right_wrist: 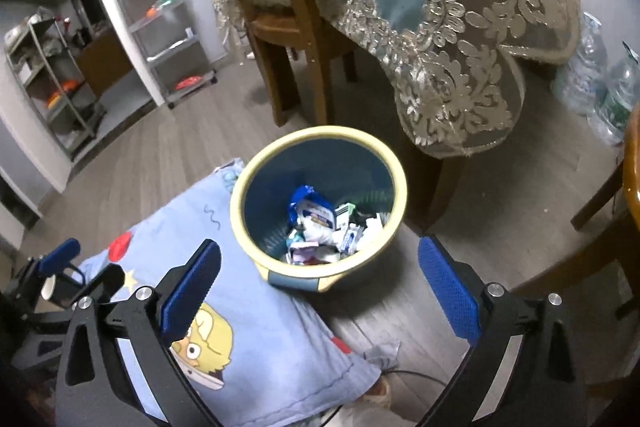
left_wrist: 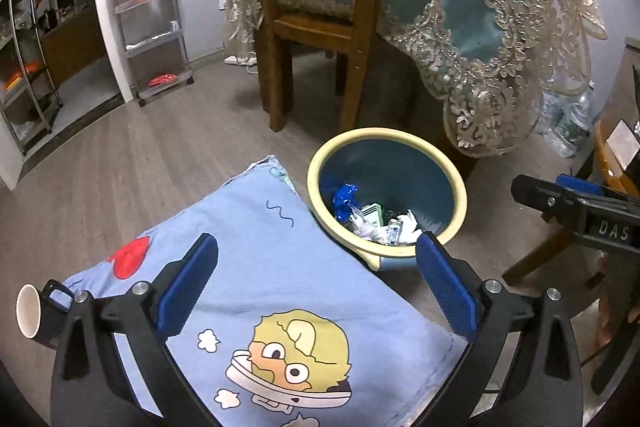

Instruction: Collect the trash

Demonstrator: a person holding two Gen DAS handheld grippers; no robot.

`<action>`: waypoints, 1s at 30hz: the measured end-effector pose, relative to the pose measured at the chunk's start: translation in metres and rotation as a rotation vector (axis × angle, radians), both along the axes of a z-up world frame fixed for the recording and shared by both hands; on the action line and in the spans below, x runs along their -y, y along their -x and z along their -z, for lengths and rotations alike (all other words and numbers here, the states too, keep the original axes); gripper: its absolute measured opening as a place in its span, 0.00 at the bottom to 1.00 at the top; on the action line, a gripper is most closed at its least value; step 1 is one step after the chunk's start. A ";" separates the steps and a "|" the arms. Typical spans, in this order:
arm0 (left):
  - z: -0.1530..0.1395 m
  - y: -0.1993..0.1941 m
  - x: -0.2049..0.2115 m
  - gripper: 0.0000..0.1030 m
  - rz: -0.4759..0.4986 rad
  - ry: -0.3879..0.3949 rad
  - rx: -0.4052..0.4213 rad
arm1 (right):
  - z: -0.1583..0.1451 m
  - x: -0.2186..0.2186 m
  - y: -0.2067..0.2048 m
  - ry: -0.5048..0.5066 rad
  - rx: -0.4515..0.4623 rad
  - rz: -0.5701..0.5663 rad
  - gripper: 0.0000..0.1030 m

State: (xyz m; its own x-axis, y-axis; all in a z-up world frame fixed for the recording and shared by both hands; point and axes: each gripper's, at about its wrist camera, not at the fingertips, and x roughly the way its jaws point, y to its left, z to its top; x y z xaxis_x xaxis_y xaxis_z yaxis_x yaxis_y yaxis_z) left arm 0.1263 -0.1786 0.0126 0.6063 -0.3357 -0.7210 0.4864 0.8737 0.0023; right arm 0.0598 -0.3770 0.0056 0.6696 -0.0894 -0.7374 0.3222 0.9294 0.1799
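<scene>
A round blue bin with a cream rim [left_wrist: 459, 187] [right_wrist: 241, 203] stands on the wood floor beside a light blue cartoon pillow [left_wrist: 256, 291] [right_wrist: 256, 351]. Several pieces of trash lie in it: a blue wrapper [left_wrist: 343, 199] [right_wrist: 301, 195], white paper and small boxes [right_wrist: 348, 233]. My left gripper [left_wrist: 318, 281] is open and empty above the pillow, just short of the bin. My right gripper [right_wrist: 320, 281] is open and empty above the bin's near rim. The right gripper also shows at the right edge of the left wrist view [left_wrist: 576, 211].
A black mug with a white inside [left_wrist: 34, 311] [right_wrist: 60, 287] sits left of the pillow. A wooden chair [left_wrist: 316, 11] and a table under a teal lace-edged cloth [left_wrist: 472, 3] stand behind the bin. Water bottles [right_wrist: 600, 83] far right; metal shelves [left_wrist: 150, 15] far left.
</scene>
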 end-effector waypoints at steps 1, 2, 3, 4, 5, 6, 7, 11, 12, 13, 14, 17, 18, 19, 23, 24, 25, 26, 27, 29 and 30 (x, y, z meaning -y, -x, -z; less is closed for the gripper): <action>-0.001 0.001 0.001 0.94 0.001 -0.008 0.010 | -0.001 -0.002 0.000 0.005 0.002 -0.004 0.95; -0.002 0.001 0.001 0.94 0.002 -0.017 0.017 | -0.001 -0.003 0.000 0.010 0.003 -0.008 0.95; -0.002 0.002 0.003 0.94 0.002 -0.029 0.026 | -0.001 -0.004 -0.001 0.014 0.002 -0.012 0.95; -0.002 0.003 0.003 0.94 0.002 -0.033 0.031 | 0.000 -0.005 -0.001 0.016 -0.002 -0.014 0.95; -0.003 0.004 0.004 0.94 0.005 -0.036 0.036 | 0.000 -0.005 -0.002 0.017 -0.004 -0.014 0.95; -0.002 0.005 0.004 0.94 0.010 -0.040 0.036 | 0.000 -0.005 -0.002 0.016 -0.004 -0.013 0.95; -0.002 0.005 0.005 0.94 0.013 -0.043 0.033 | 0.000 -0.005 -0.001 0.015 -0.003 -0.013 0.95; 0.001 0.006 0.008 0.94 0.021 -0.050 0.020 | 0.000 -0.004 -0.002 0.012 -0.002 -0.009 0.95; 0.001 0.006 0.009 0.94 0.022 -0.051 0.019 | 0.000 -0.004 -0.002 0.012 -0.002 -0.009 0.95; 0.002 0.006 0.009 0.94 0.023 -0.054 0.019 | 0.000 -0.003 -0.001 0.010 -0.001 -0.009 0.95; 0.002 0.006 0.009 0.94 0.023 -0.055 0.018 | 0.000 -0.003 -0.001 0.008 -0.001 -0.008 0.95; 0.004 0.006 0.010 0.94 0.024 -0.061 0.015 | 0.000 -0.003 -0.001 0.005 0.000 -0.007 0.95; 0.004 0.006 0.010 0.94 0.023 -0.062 0.015 | 0.000 -0.003 -0.001 0.005 -0.001 -0.008 0.95; 0.004 0.006 0.010 0.94 0.024 -0.062 0.013 | 0.000 -0.003 -0.001 0.005 0.000 -0.009 0.95; 0.005 0.006 0.012 0.94 0.032 -0.065 0.014 | 0.000 -0.003 -0.001 0.006 -0.001 -0.008 0.95; 0.005 0.007 0.013 0.94 0.034 -0.067 0.016 | 0.000 -0.003 -0.001 0.006 -0.001 -0.008 0.95; 0.005 0.008 0.013 0.94 0.035 -0.067 0.017 | 0.000 -0.003 -0.001 0.006 -0.001 -0.008 0.95; 0.005 0.008 0.014 0.94 0.037 -0.067 0.018 | 0.000 -0.004 -0.001 0.006 0.000 -0.008 0.95; 0.005 0.008 0.014 0.94 0.038 -0.068 0.019 | 0.000 -0.004 -0.001 0.006 0.001 -0.009 0.95; 0.005 0.009 0.014 0.94 0.037 -0.068 0.019 | 0.000 -0.004 0.000 0.006 0.001 -0.010 0.95; 0.006 0.009 0.014 0.94 0.036 -0.068 0.017 | 0.000 -0.004 0.000 0.005 0.002 -0.010 0.95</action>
State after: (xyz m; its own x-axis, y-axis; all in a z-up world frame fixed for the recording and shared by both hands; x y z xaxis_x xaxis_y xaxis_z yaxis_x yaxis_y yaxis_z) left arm 0.1174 -0.1928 0.0069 0.6069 -0.3082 -0.7326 0.5168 0.8533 0.0692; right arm 0.0601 -0.3729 0.0055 0.6720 -0.0860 -0.7356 0.3121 0.9336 0.1760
